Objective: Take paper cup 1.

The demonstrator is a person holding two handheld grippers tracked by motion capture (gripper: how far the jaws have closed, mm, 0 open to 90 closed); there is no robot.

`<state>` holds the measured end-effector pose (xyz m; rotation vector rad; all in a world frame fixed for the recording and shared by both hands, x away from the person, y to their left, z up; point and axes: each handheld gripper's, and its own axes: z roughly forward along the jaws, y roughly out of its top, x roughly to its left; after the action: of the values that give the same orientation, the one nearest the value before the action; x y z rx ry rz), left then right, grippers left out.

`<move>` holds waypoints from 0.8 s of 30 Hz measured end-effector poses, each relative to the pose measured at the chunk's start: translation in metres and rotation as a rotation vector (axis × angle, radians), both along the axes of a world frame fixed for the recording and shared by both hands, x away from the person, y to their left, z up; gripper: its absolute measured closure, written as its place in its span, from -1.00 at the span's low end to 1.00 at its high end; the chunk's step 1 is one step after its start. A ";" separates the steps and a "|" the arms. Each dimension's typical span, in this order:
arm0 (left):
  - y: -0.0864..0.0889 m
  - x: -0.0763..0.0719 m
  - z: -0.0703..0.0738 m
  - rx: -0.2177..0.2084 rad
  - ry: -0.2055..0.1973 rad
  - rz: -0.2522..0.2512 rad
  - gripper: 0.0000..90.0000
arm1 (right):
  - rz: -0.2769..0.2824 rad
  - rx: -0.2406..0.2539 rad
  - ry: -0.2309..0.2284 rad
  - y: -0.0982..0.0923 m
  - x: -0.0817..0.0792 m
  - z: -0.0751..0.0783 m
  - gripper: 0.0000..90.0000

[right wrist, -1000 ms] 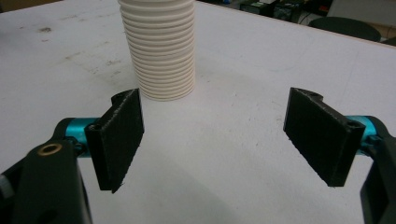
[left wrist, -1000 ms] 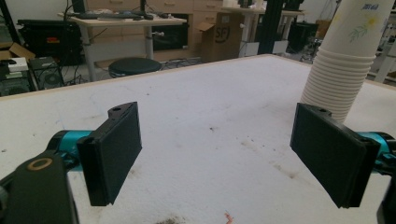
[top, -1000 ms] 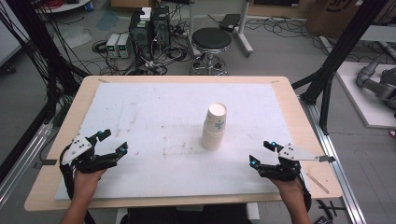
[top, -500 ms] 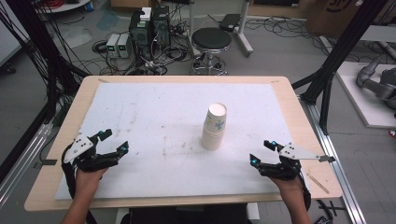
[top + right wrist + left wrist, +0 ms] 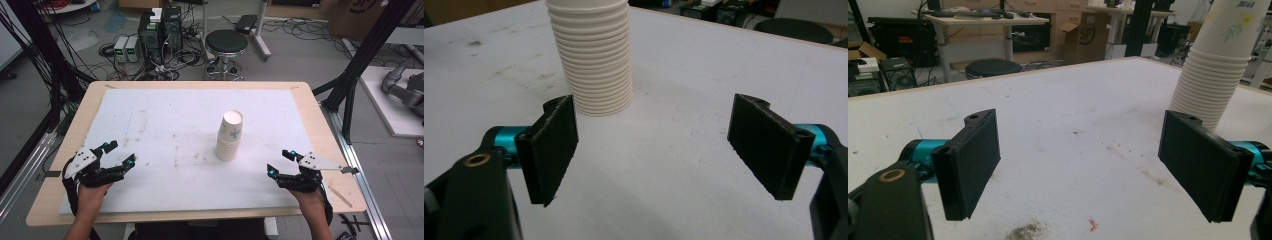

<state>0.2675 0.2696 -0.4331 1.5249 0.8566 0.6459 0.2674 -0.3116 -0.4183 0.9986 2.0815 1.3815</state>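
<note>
A stack of white paper cups (image 5: pixel 230 136) stands upright a little right of the table's middle, on the white mat (image 5: pixel 165 125). My left gripper (image 5: pixel 120 155) rests near the front left edge, jaws open and empty; its own view has the cup stack (image 5: pixel 1215 65) far off at the right. Near the front right edge my right gripper (image 5: pixel 280 161) is open too, nothing between its jaws. In the right gripper view the cup stack (image 5: pixel 594 60) rises just beyond the left jaw, apart from it.
The mat covers most of the wooden table (image 5: pixel 320 130) and carries faint stains (image 5: pixel 180 160). Beyond the far edge stand a black stool (image 5: pixel 226 45), computer boxes (image 5: pixel 160 27) and floor cables. Black frame struts (image 5: pixel 357 70) flank the table.
</note>
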 end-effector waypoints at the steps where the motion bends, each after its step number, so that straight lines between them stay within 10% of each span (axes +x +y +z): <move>1: 0.000 0.000 0.000 0.000 0.000 0.000 -0.63 | 0.000 0.000 0.000 0.000 0.000 0.000 -0.54; 24: -0.005 0.006 -0.003 -0.006 0.014 -0.024 -0.62 | 0.062 0.035 -0.012 0.012 0.002 0.033 -0.54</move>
<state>0.2733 0.2648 -0.4363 1.5342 0.8490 0.6148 0.2698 -0.2995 -0.3853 0.9440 2.1025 1.4559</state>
